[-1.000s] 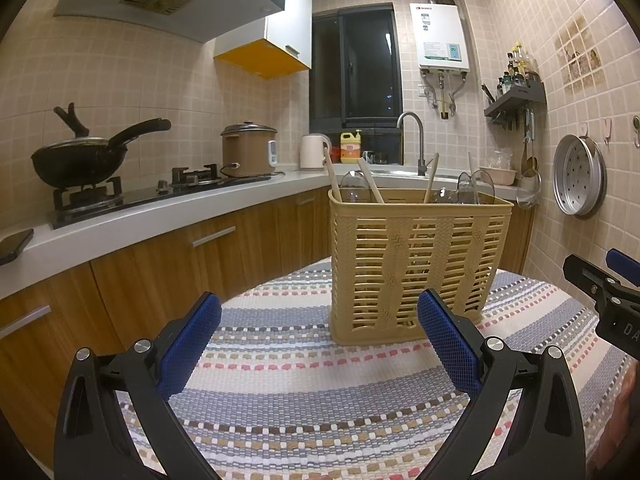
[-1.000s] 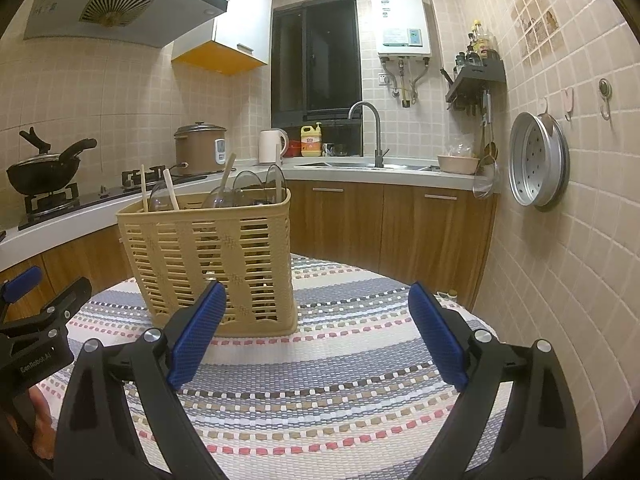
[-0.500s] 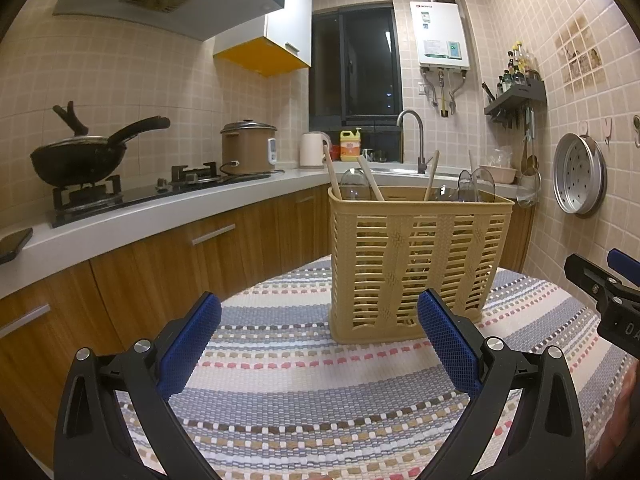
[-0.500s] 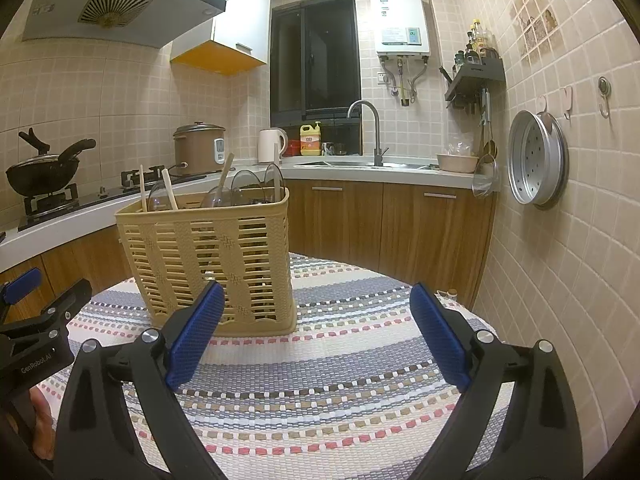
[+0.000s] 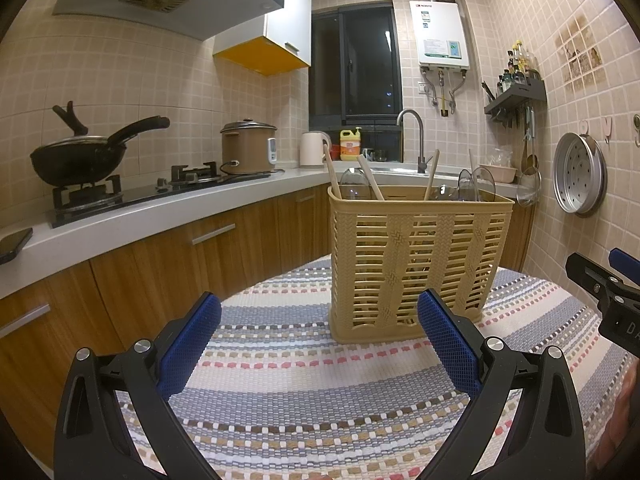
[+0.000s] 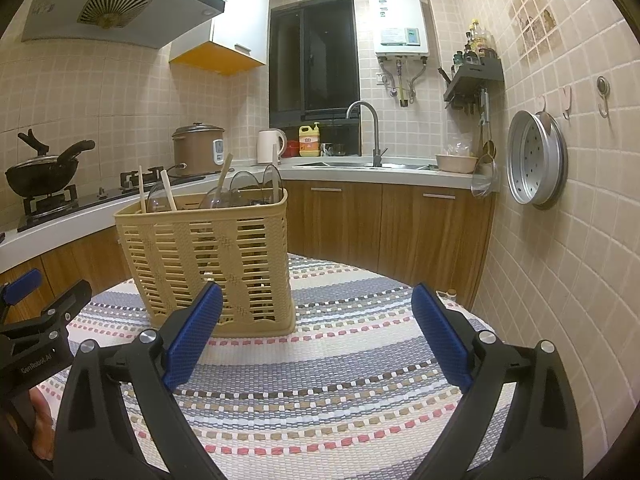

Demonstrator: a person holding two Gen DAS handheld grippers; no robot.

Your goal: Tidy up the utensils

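— Condition of the jaws?

— The left gripper (image 5: 318, 334) and the right gripper (image 6: 316, 326) are both found spread wide, with nothing held between the blue pads.

— Position of the utensils?

— Wooden handles (image 5: 370, 178) and clear spoons (image 6: 240, 188) are seen standing in a beige slatted basket (image 5: 416, 256), set on the striped tablecloth (image 5: 312, 380) just beyond the left jaws and ahead-left of the right jaws.

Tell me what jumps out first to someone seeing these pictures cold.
The tan slatted basket stands upright in the middle of the striped tablecloth, with wooden handles and clear spoons poking out of its top. In front of it, the left gripper and right gripper are both open and empty, blue pads spread wide. Behind, a black wok sits on the stove at left.
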